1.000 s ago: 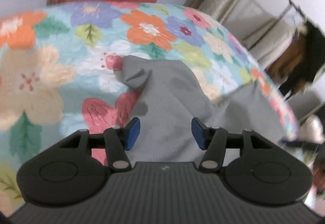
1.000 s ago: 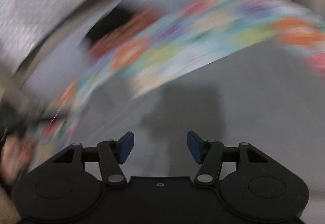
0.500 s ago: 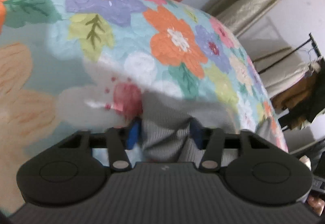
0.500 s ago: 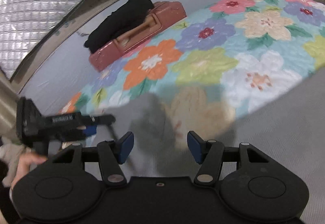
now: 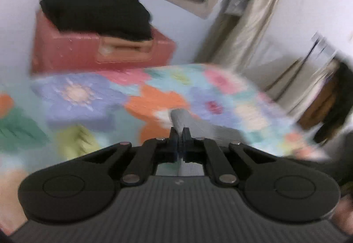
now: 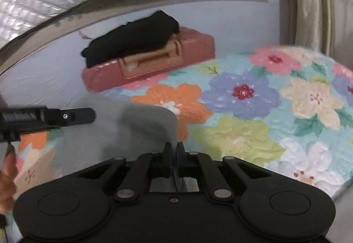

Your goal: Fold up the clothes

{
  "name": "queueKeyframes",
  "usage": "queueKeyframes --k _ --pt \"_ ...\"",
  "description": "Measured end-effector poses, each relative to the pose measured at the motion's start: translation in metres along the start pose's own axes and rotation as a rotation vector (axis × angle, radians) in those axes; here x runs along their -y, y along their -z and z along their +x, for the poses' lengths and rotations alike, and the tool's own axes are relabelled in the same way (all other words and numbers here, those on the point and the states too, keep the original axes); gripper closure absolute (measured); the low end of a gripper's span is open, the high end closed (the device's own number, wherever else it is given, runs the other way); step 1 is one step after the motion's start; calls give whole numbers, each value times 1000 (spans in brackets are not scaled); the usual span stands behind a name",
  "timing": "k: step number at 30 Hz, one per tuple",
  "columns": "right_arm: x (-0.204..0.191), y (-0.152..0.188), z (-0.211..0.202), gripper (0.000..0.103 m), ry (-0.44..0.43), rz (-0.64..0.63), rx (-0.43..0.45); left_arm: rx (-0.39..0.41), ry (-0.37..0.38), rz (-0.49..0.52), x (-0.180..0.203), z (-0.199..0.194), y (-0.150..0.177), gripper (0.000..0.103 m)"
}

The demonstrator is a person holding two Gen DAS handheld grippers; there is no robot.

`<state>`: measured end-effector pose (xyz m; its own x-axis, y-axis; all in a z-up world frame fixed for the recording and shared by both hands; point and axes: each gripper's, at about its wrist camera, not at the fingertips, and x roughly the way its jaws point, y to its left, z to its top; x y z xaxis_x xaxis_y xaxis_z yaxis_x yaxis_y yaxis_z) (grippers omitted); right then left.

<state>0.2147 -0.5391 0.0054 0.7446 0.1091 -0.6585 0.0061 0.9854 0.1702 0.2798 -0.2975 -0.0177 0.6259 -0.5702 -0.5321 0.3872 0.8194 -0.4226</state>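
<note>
A grey garment (image 6: pixel 123 128) lies on the floral bedspread (image 6: pixel 242 110). My left gripper (image 5: pixel 180 132) is shut on a corner of the grey garment (image 5: pixel 189 121) and holds it up; that view is blurred by motion. My right gripper (image 6: pixel 173 148) is shut on another edge of the same garment. The left gripper (image 6: pixel 88 115) also shows at the left of the right wrist view, with the cloth stretched between the two.
A pink-red suitcase (image 6: pixel 154 66) with a black folded garment (image 6: pixel 132 40) on top lies at the far side of the bed by the wall. Beige curtains (image 6: pixel 308 0) hang at the right. A clothes rack (image 5: pixel 331 93) stands beyond the bed.
Both grippers have closed on the grey garment and lifted its edge. The left gripper has tilted up and is moving fast.
</note>
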Motion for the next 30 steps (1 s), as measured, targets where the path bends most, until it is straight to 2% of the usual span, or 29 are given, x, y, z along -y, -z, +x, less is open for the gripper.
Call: queueKeyframes --k 2,3,4,5,6,8,11,14,15,16,17,18,19,20,22,24,27,30 --pt "0 0 10 89 30 -3 -69 -54 -31 -11 -2 9 7 100" --pt "3 3 7 79 40 22 -66 -67 -48 -12 -2 9 11 99" --pt "7 7 1 62 48 59 -44 -68 -67 -9 -2 6 16 98" --pt "11 10 -6 50 55 97 -23 -65 -75 -21 -4 -1 20 97" --pt "15 14 -13 47 63 134 -2 -59 -73 -45 -8 -9 24 97" --pt "27 23 -24 46 57 205 20 -54 -50 -118 -19 -28 33 92" --pt "48 35 -33 46 35 283 16 -103 42 -183 -30 -48 47 74" --pt "59 38 -32 52 -9 325 -35 -204 79 -154 -21 -57 68 54" --pt "58 39 -32 52 -23 323 -51 -222 76 -135 -17 -59 75 47" --pt "55 41 -32 52 -35 314 -66 -225 62 -112 -12 -61 83 44" --pt "52 43 -33 51 -48 306 -81 -227 49 -89 -7 -62 91 46" --pt "50 45 -33 51 -61 297 -97 -230 36 -67 -2 -63 98 54" --pt "44 47 -33 51 -71 265 -117 -228 26 -42 3 -66 104 69" --pt "38 50 -32 61 -79 223 -140 -221 19 -16 7 -70 107 103" --pt "21 57 -36 94 -36 84 -152 -196 49 -10 10 -81 112 102" --pt "14 65 -46 94 -12 8 -126 -165 80 10 17 -93 113 102" --pt "8 79 -68 95 33 -38 -55 -151 69 119 36 -102 106 102" --pt "10 90 -85 94 44 -40 -21 -202 92 150 43 -103 97 100"
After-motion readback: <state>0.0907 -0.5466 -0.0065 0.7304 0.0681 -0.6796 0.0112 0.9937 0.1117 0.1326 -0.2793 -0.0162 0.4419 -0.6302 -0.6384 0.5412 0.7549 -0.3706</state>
